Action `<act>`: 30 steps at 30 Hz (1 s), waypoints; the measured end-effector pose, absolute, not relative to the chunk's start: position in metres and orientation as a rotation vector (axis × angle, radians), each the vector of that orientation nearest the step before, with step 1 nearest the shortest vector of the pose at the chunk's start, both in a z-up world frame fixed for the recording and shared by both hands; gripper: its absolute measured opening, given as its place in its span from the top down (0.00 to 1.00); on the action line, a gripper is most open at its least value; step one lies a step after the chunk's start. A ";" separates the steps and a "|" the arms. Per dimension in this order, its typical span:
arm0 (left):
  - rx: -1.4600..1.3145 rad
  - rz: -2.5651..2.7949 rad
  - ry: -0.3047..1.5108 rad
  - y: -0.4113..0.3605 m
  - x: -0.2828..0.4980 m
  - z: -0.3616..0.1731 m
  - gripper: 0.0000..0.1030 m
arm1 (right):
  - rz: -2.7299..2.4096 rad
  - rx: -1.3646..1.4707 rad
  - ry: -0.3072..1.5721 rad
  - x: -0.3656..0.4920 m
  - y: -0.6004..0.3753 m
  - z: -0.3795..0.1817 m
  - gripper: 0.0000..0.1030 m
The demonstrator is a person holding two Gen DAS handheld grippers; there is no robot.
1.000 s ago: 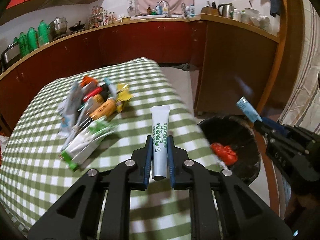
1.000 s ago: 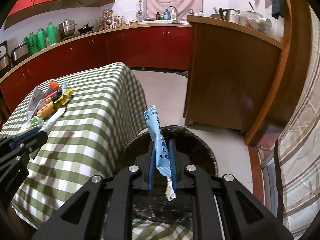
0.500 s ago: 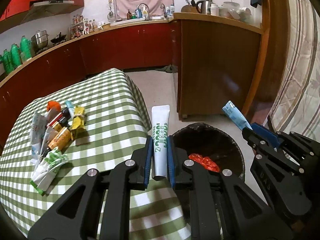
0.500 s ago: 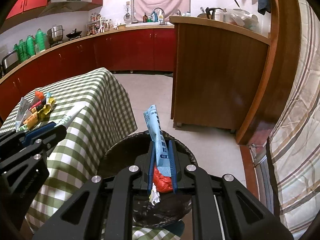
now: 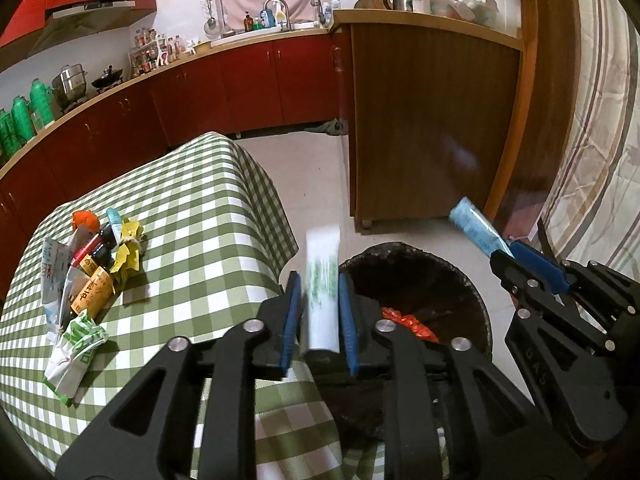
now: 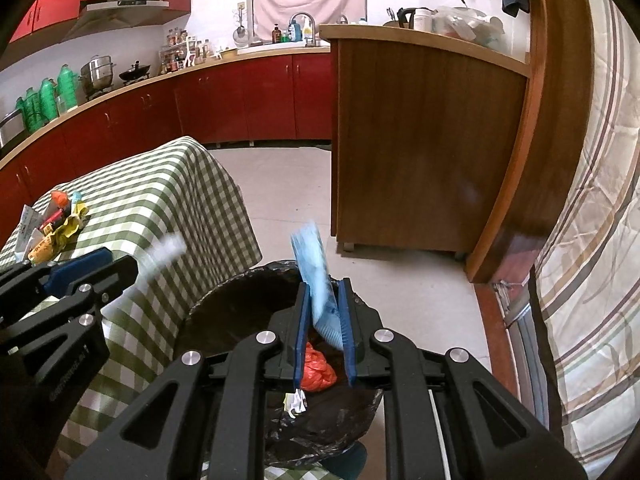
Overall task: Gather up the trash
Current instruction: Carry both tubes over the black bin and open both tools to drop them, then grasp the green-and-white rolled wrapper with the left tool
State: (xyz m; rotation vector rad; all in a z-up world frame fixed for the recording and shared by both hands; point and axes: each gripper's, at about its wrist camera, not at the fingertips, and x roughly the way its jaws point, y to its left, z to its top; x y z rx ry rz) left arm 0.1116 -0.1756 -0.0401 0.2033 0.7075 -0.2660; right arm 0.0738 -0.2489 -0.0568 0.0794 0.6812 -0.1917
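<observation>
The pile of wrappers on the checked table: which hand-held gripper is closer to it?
Left. The left hand-held gripper sits at the table's edge, beside the pile of wrappers. The right hand-held gripper is farther away, over the trash bin.

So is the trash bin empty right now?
No, the bin already holds an orange wad and a scrap of white paper.

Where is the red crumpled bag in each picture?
Left wrist view: the red crumpled bag lies inside the trash bin, lower middle, right of the left gripper.
Right wrist view: the bag shows low in the middle, between the right gripper's fingers.
Shared landmark: the checked tablecloth.
</observation>
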 end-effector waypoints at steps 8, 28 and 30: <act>0.187 -0.249 0.714 -0.171 0.111 -0.042 0.63 | -0.186 0.087 0.687 0.074 -0.248 -0.057 0.61; 0.141 -0.054 0.714 -0.053 0.079 -0.031 0.44 | -0.070 0.042 0.695 0.073 -0.180 -0.048 0.26; 0.140 -0.023 0.713 -0.037 0.076 -0.030 0.43 | -0.049 0.037 0.696 0.074 -0.168 -0.047 0.26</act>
